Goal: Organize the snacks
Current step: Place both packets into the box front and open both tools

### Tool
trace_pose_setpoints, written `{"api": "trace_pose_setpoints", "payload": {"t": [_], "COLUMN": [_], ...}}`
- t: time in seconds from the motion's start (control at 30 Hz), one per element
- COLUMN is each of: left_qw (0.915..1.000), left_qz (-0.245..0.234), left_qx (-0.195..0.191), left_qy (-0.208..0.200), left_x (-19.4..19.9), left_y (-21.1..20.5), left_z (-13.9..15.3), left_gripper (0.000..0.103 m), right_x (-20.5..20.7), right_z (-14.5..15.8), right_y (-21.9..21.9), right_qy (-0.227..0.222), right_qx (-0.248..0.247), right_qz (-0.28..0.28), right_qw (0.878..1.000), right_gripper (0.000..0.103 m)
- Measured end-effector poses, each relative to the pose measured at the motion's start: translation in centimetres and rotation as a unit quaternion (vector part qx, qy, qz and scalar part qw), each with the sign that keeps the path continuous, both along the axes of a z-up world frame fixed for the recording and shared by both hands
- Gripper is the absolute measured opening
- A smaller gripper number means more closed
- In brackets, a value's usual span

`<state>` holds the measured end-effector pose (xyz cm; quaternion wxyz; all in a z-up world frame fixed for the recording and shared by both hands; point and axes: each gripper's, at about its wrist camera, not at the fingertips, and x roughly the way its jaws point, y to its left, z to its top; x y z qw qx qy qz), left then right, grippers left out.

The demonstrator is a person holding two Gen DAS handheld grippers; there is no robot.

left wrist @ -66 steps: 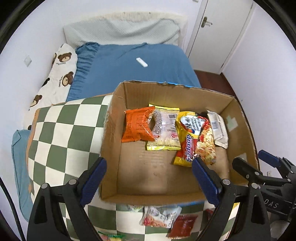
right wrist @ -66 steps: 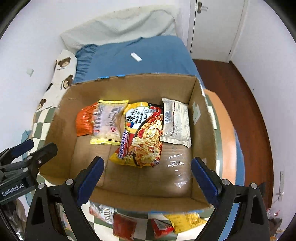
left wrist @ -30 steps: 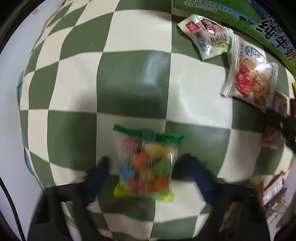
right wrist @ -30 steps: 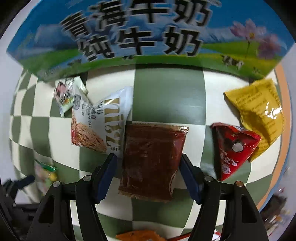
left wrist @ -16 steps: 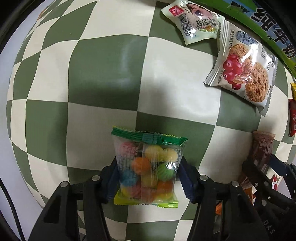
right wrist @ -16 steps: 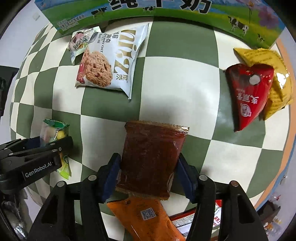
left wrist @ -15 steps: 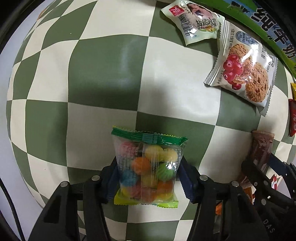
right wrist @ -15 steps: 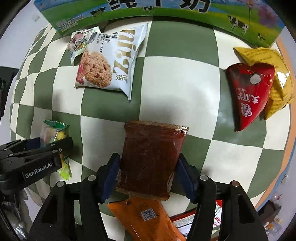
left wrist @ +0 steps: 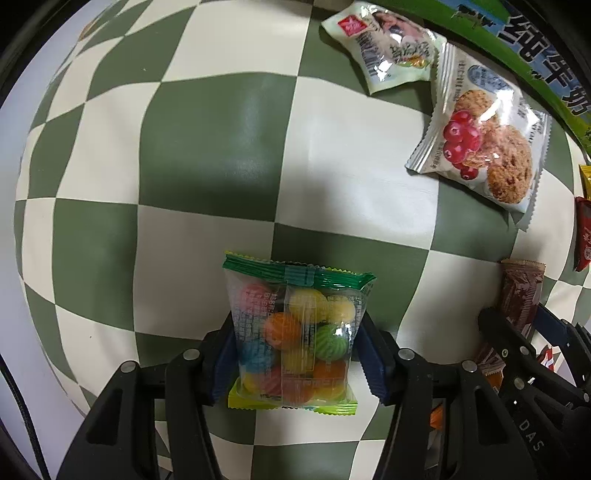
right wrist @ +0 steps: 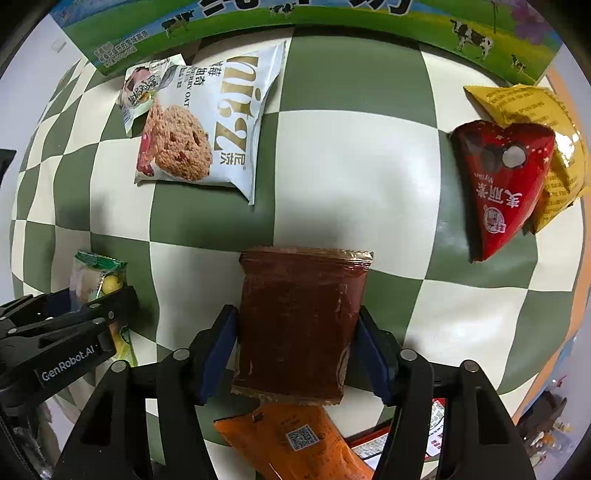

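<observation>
A clear bag of coloured candy balls [left wrist: 295, 314] with a green top seal lies on the green-and-cream checked cloth [left wrist: 221, 147]. My left gripper [left wrist: 297, 323] points down over it; its jaws are closing and both blue pads press the bag's sides. A dark brown snack packet [right wrist: 299, 295] lies flat in the right wrist view. My right gripper [right wrist: 297, 314] straddles it, jaws closing, pads against its two long edges. Each gripper shows at the edge of the other's view, the two side by side.
An oat-cookie packet [right wrist: 199, 125] and a small white packet [right wrist: 147, 85] lie by the printed milk carton [right wrist: 332, 18] at the far side. A red triangular packet [right wrist: 502, 184] rests on a yellow one [right wrist: 532, 107] at right. An orange packet [right wrist: 295, 439] lies under the right gripper.
Both grippers swung down from the cardboard box to the cloth. The left jaws narrowed onto the candy bag; the right jaws drew in against the brown packet.
</observation>
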<state>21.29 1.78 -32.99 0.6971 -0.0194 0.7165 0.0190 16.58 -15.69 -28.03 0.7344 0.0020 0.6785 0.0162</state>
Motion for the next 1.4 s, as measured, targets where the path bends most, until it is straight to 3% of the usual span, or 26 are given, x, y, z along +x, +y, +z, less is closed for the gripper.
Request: {"api": "trace_pose_setpoints", "payload": {"t": [0.23, 0.5, 0.7, 0.83, 0.97, 1.13, 1.4], "left_qw": [0.9992, 0.9921, 0.982, 0.9813, 0.9869, 0.9946, 0.9979], "left_qz": [-0.007, -0.013, -0.026, -0.039, -0.05, -0.051, -0.036], "left_qx": [-0.023, -0.087, -0.139, -0.133, -0.1, -0.063, -0.054], "left_qy": [-0.03, -0.089, -0.125, -0.134, -0.116, -0.065, 0.002], "left_x": [-0.8, 0.8, 6.1, 11.9, 18.6, 24.5, 27.2], "left_y": [-0.3, -1.3, -2.7, -3.5, -4.7, -4.8, -4.3], "left_z": [4.0, 12.2, 19.1, 21.5, 20.9, 17.5, 12.4], "left_gripper": [0.049, 0.049, 0.049, 0.049, 0.049, 0.049, 0.049], "right_x": [-1.5, -1.1, 2.3, 6.7, 12.2, 19.3, 24.2], "right_z": [2.9, 10.3, 18.0, 21.4, 22.6, 20.5, 14.4], "right_y": [0.5, -0.6, -2.7, -3.5, -3.3, -2.3, -0.8], "right_qy": [-0.024, -0.07, -0.124, -0.158, -0.179, -0.146, -0.061], "right_qx": [0.029, 0.089, 0.135, 0.144, 0.136, 0.144, 0.16], "right_qz": [0.01, 0.016, 0.019, 0.017, 0.019, 0.021, 0.029], "right_qw": [0.999, 0.993, 0.983, 0.977, 0.974, 0.979, 0.985], "right_gripper": [0.059, 0.059, 0.059, 0.059, 0.059, 0.059, 0.059]}}
